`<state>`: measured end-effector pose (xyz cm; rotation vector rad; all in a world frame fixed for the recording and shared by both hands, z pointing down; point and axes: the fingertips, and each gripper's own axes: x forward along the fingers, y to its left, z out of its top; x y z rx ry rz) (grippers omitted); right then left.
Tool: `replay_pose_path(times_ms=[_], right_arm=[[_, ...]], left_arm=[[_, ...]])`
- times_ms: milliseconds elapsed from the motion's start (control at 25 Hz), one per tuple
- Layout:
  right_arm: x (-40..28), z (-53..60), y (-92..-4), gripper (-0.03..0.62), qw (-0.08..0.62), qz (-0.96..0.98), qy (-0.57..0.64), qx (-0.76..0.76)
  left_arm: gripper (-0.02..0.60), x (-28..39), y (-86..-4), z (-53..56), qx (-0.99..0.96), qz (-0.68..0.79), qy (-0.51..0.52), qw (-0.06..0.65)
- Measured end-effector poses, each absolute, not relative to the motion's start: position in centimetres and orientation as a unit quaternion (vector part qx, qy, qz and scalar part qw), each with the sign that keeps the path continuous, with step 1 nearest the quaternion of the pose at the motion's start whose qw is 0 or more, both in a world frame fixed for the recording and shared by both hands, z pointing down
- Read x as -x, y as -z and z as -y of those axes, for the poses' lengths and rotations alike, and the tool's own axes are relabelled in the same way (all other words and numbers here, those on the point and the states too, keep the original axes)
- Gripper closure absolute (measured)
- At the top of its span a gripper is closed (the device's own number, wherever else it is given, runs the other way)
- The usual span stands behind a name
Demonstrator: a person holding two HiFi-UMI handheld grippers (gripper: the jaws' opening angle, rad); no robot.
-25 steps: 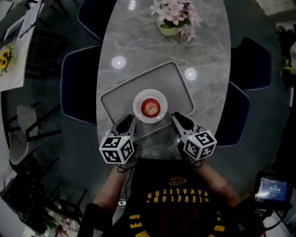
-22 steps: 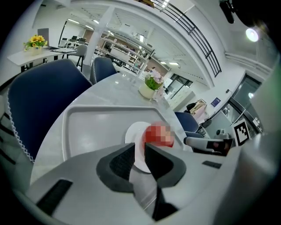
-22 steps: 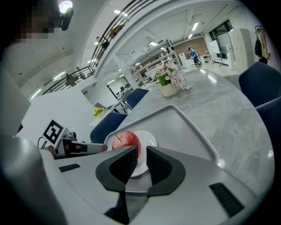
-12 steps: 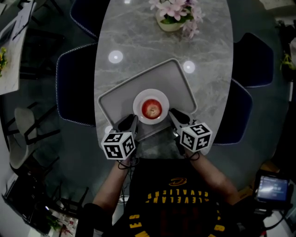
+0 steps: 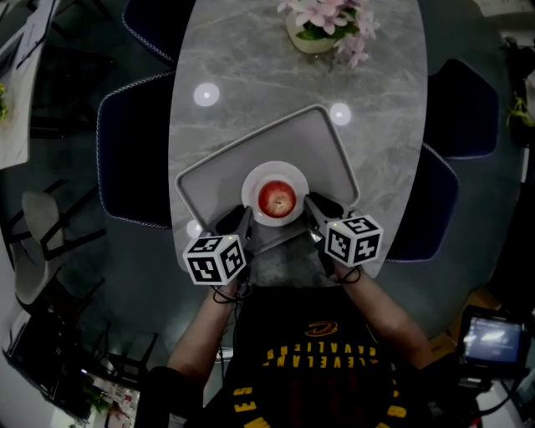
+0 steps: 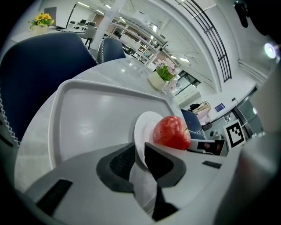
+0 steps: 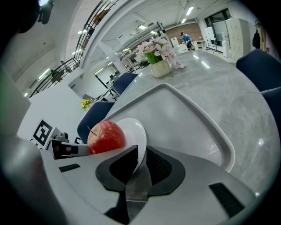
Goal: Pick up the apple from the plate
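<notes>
Centrally: red apple, stem up, resting on a small white plate; plate on a grey tray, near edge of an oval marble-look table. Left gripper: jaws closed onto the plate's left rim, apple just beyond the pads. Right gripper: jaws likewise clamped on the opposite rim. Neither gripper touches the apple. Pot of pink flowers at the table's far end, well apart. Navy chairs alongside the table.
</notes>
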<state>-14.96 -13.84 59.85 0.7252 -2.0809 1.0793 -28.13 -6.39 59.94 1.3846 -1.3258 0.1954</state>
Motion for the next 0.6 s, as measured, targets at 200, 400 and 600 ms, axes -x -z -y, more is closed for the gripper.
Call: replay_pose_path(times_ms=[200,400,600], right_arm=[[15.25,13.60,-60.17,0.546,0.349,0.791,-0.420,-0.275],[15.33,13.53,-60.30,0.546,0.356,0.788,-0.421,-0.274],[15.21,13.64,-60.71,0.546,0.365,0.779,-0.435,-0.268]], left_arm=[[0.525,27.79,-60.22,6.13,-0.585,0.556,-0.079,0.585],[0.525,27.83,-60.34,6.14,-0.581,0.557,-0.078,0.588],[0.525,27.99,-60.79,6.11,-0.562,0.554,-0.057,0.611]])
